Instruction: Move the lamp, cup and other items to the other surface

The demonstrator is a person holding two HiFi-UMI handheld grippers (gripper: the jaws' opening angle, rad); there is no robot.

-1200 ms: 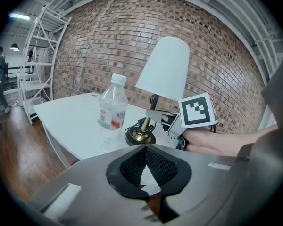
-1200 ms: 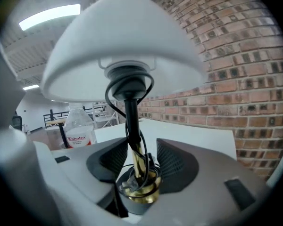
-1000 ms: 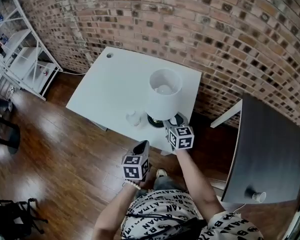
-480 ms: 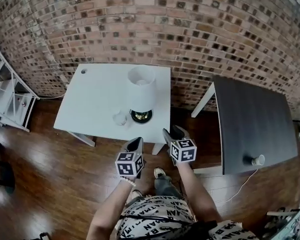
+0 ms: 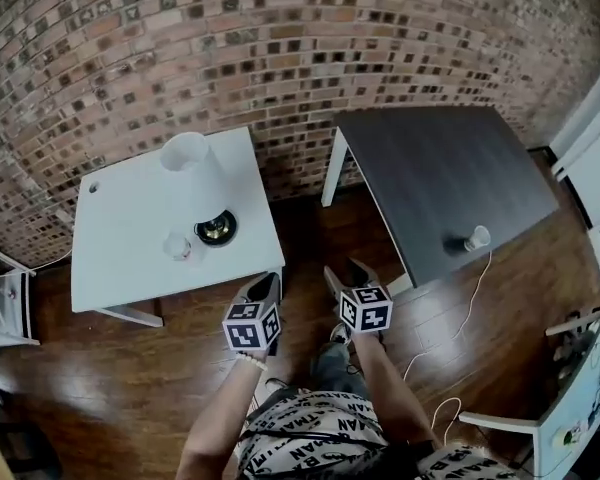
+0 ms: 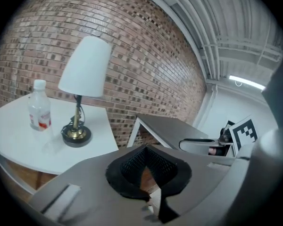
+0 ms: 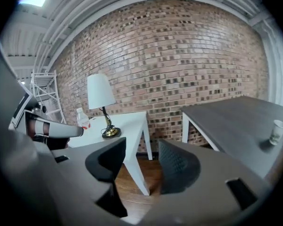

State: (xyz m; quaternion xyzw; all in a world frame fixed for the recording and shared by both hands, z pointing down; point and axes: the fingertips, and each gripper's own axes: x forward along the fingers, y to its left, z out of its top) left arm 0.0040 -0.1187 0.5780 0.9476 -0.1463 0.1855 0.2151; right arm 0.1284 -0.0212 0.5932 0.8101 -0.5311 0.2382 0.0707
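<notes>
Head view: we note the lamp [image 5: 193,180] and a bottle [image 5: 176,246] on the white tabletop [image 5: 120,258] at left. The cup [image 5: 476,238] stands by the near edge of the dark tabletop [image 5: 450,168] at right. Left gripper [image 5: 264,288] and right gripper [image 5: 344,272] hang over the wood floor [image 5: 130,388] between the two.

Left gripper view: we see its fingers [image 6: 132,166] closed together, empty.

Right gripper view: fingers [image 7: 177,166] apart, nothing between.
</notes>
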